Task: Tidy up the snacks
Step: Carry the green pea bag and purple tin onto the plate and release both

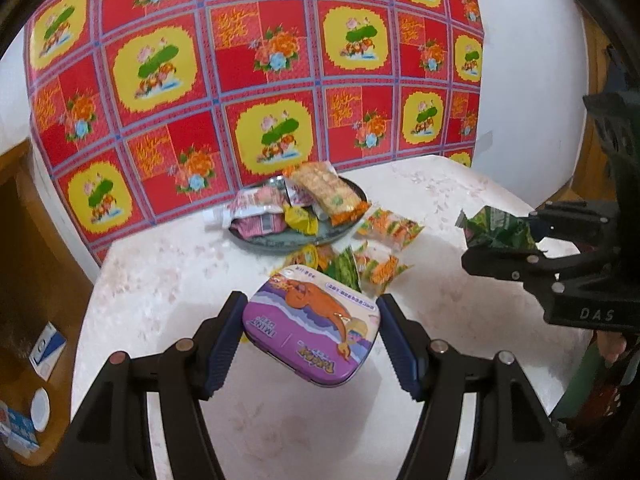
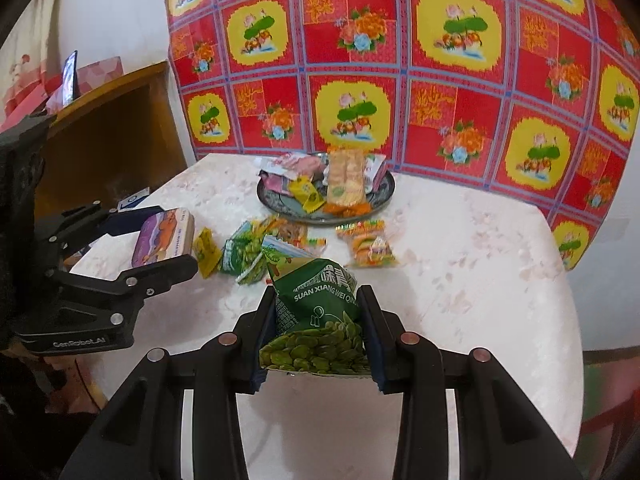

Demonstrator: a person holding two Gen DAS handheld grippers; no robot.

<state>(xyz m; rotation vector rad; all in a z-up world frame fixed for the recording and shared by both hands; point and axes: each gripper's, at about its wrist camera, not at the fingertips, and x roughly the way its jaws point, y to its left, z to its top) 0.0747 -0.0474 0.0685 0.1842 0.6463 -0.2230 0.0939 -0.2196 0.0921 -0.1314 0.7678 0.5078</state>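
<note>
My left gripper (image 1: 312, 308) is shut on a purple mint tin (image 1: 312, 324) with an orange creature on its lid, held above the pale table (image 1: 168, 280). My right gripper (image 2: 318, 300) is shut on a green bean snack packet (image 2: 320, 320), also lifted off the table. Each gripper shows in the other's view: the right one (image 1: 520, 240) with its green packet (image 1: 496, 228) at the right, the left one (image 2: 160, 236) with the tin (image 2: 164, 238) at the left. A dark round plate (image 2: 382, 196) at the back holds several wrapped snacks.
Loose packets lie in front of the plate: green and yellow ones (image 2: 244, 252) and an orange-green one (image 2: 370, 248). A red and yellow flowered cloth (image 1: 256, 80) hangs behind the table. A wooden cabinet (image 2: 108, 136) stands at the left.
</note>
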